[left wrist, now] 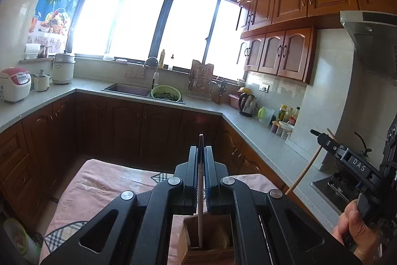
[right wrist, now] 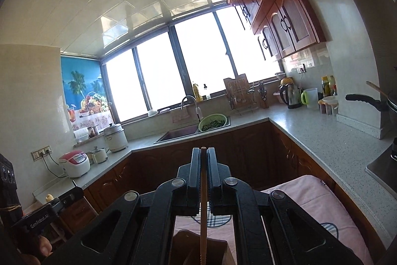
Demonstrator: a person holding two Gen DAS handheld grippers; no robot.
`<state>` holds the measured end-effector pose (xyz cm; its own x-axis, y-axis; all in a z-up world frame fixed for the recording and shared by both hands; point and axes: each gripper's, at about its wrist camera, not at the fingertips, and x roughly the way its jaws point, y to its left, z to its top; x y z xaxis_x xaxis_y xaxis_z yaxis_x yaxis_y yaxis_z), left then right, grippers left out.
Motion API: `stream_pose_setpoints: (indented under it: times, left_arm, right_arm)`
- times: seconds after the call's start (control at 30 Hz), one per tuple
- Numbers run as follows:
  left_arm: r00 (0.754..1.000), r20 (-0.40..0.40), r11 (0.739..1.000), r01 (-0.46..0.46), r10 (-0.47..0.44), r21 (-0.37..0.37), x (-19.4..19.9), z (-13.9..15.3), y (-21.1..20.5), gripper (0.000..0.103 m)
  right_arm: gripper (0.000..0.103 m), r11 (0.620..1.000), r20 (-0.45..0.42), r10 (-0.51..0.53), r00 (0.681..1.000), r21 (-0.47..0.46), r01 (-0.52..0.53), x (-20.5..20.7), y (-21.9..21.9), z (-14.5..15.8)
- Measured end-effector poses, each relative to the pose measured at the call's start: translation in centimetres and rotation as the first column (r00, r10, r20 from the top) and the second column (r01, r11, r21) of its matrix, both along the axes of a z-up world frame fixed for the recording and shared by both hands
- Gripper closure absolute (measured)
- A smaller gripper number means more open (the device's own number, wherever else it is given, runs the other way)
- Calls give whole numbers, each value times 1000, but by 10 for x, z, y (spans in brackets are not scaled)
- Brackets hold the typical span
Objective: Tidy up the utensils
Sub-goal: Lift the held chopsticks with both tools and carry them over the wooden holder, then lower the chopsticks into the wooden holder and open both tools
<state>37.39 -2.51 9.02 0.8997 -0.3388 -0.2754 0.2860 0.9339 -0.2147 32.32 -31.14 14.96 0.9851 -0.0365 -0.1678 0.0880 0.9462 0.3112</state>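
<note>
My left gripper [left wrist: 201, 148] is shut on a thin pale utensil [left wrist: 200, 215]. The utensil's lower end reaches into a wooden holder box [left wrist: 215, 237] just below the jaws. At the right edge of that view a hand holds my right gripper [left wrist: 316, 133], which clamps a long wooden stick [left wrist: 304, 171] hanging down. In the right wrist view my right gripper [right wrist: 203, 152] is shut on this wooden stick [right wrist: 203, 215], above the wooden holder [right wrist: 186, 247]. My left gripper [right wrist: 74, 186] shows at the lower left there, its jaws hard to make out.
The holder stands on a pink cloth [left wrist: 99, 185] over a low surface. A grey L-shaped counter [right wrist: 322, 135] carries a sink [left wrist: 126, 88], green colander [left wrist: 165, 93], kettle [left wrist: 247, 102], rice cooker [left wrist: 15, 83] and condiment bottles. A stove [right wrist: 382, 165] with a pan handle [right wrist: 362, 99] lies to the right.
</note>
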Motion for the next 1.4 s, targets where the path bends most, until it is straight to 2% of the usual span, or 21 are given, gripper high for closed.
stream_pose_setpoints:
  times: [0.3, 0.53, 0.83, 1.07, 1.1, 1.17, 1.2, 1.23, 1.27, 1.3, 1.33, 1.4]
  left_arm:
    - [996, -74, 997, -48, 44, -57, 64, -75, -38, 101]
    - [991, -125, 996, -59, 50, -68, 96, -104, -50, 100]
    - [988, -151, 998, -39, 30, -56, 117, -87, -48, 100]
    - [986, -163, 997, -38, 27, -63, 98, -85, -19, 99]
    - [986, -167, 997, -38, 27, -60, 99, -85, -19, 96]
    - [983, -179, 997, -49, 37, -63, 96, -83, -15, 73]
    - [983, -178, 996, -65, 53, -66, 95, -82, -13, 55]
    - [983, -170, 994, -78, 65, -72, 92, -79, -10, 48]
    - [984, -164, 994, -85, 71, -75, 87, -77, -8, 45]
    - [983, -168, 993, -86, 73, -77, 84, -76, -7, 37]
    - [983, -170, 993, -85, 70, -83, 81, -74, -5, 31]
    - [984, -166, 993, -80, 66, -85, 70, -72, -2, 30]
  right_arm:
    - [99, 997, -52, -1, 999, 79, 5, 36, -11, -75]
    - [99, 994, -70, 13, 997, 109, -5, 39, -12, -104]
    - [98, 993, -102, 9, 995, 115, 3, 43, -23, -110]
    - [94, 994, -143, 18, 990, 108, -3, 48, -21, -112]
    - [94, 994, -145, 16, 989, 114, 1, 47, -22, -114]
    - [89, 991, -152, 16, 988, 132, 4, 46, -24, -115]
    - [81, 990, -160, 16, 987, 144, 8, 46, -26, -115]
    - [74, 988, -167, 17, 986, 156, 10, 45, -27, -116]
    - [55, 986, -164, 22, 986, 168, 6, 42, -28, -115]
    - [41, 984, -156, 21, 988, 176, 7, 39, -29, -114]
    - [37, 984, -145, 23, 989, 180, 4, 35, -28, -112]
    - [30, 983, -130, 30, 991, 182, -6, 27, -27, -108]
